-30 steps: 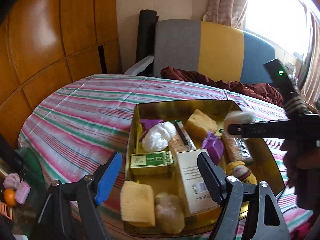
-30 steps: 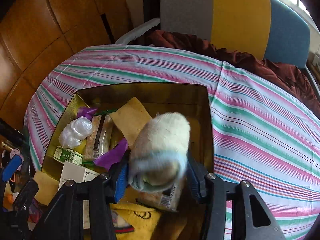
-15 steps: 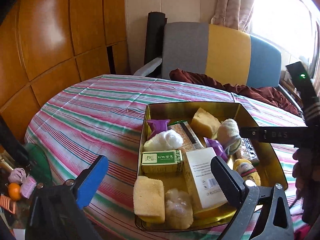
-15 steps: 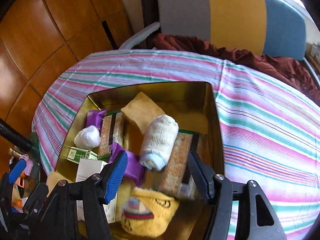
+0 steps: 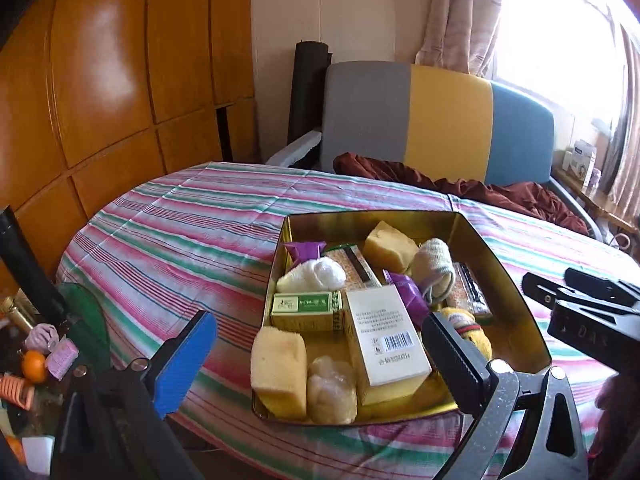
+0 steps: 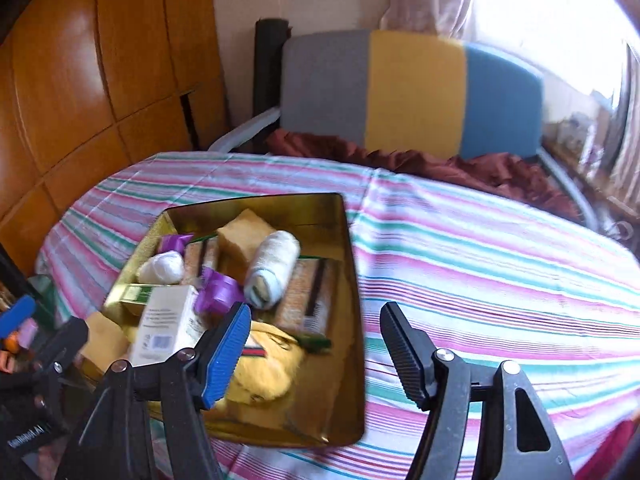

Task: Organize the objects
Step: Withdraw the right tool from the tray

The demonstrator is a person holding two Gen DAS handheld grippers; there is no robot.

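Two grippers empty: left gripper point(image 5: 316, 356) wide open, right gripper point(image 6: 316, 344) opening clear of rolled white sock point(image 6: 272, 268), newly dropped inside gold metal tin point(image 6: 352, 280); next item due.

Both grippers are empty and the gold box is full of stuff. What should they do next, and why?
Probably draw the right gripper back from the gold tin. Its jaws are opening with nothing between them, and the rolled white sock lies inside on the packets. The left gripper is open and empty, so neither has anything left to place.
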